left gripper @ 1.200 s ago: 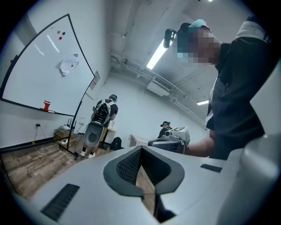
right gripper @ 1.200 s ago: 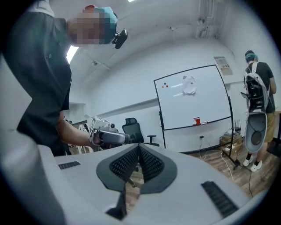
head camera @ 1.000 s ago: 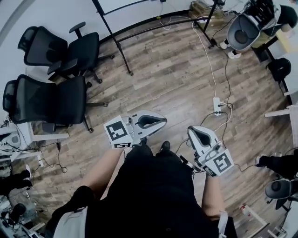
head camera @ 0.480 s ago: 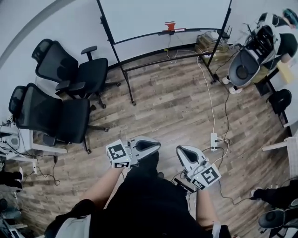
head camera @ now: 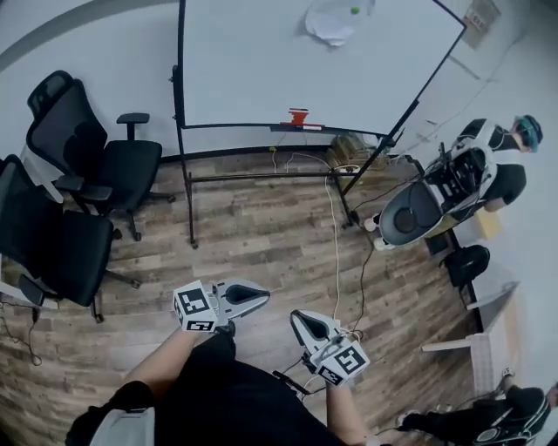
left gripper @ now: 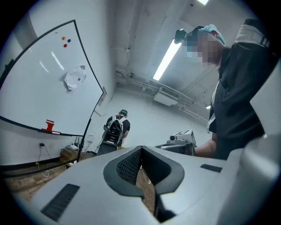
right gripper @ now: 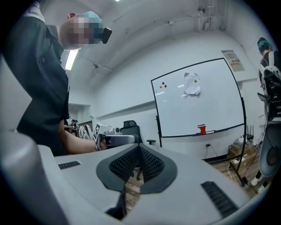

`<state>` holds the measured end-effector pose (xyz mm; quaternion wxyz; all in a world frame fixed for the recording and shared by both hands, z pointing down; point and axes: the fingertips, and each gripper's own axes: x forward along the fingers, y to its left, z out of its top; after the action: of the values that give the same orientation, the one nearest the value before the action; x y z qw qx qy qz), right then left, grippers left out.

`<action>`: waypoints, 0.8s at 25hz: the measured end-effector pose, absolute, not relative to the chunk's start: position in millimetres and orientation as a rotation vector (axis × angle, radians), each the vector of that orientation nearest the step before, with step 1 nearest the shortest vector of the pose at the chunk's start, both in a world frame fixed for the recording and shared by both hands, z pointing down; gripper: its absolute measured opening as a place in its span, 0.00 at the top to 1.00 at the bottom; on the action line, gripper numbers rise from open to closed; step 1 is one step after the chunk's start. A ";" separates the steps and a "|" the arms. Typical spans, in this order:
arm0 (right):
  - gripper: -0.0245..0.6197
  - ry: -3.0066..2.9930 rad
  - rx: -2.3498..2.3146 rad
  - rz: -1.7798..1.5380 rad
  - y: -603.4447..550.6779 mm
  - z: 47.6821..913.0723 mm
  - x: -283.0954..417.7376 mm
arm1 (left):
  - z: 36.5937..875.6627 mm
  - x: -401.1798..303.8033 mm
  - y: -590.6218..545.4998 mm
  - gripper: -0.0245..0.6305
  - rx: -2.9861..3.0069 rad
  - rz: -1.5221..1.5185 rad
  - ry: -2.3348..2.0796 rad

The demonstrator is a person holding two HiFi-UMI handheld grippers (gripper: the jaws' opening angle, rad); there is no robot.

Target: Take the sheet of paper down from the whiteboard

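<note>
A crumpled white sheet of paper (head camera: 331, 23) hangs near the top of the whiteboard (head camera: 261, 70), pinned by a small green magnet. The same paper (left gripper: 73, 79) shows in the left gripper view, and the paper (right gripper: 192, 84) again in the right gripper view. Both grippers are held low in front of the person, far from the board. My left gripper (head camera: 261, 293) is shut with nothing between its jaws. My right gripper (head camera: 298, 317) is also shut and empty.
Two black office chairs (head camera: 78, 200) stand at the left. A red eraser (head camera: 298, 117) sits on the board's ledge. The board's black stand legs (head camera: 190, 209) and white cables (head camera: 336, 226) cross the wood floor. Another person (head camera: 497, 157) stands beside equipment at the right.
The view has swung up and forward: the whiteboard and its paper have come into sight. Both grippers have moved across the floor toward the board, staying shut.
</note>
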<state>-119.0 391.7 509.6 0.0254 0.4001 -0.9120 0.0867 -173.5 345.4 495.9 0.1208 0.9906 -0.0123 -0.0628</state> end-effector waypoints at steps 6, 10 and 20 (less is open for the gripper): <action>0.93 -2.791 1.301 0.229 306.0 488.6 -111.6 | 480.5 -168.2 271.1 0.94 2.976 -0.148 -0.024; 0.93 -2.766 1.379 0.154 255.7 482.5 -108.9 | 496.9 -163.6 220.0 0.94 2.974 -0.096 -0.065; 0.93 -2.791 1.391 0.155 178.9 498.6 -62.3 | 508.5 -132.6 155.0 0.94 2.982 -0.010 -0.075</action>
<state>-62.3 178.9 498.6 0.0096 0.4453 -0.8939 0.0496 -132.6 155.0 508.5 0.0794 0.9965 -0.0251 -0.0034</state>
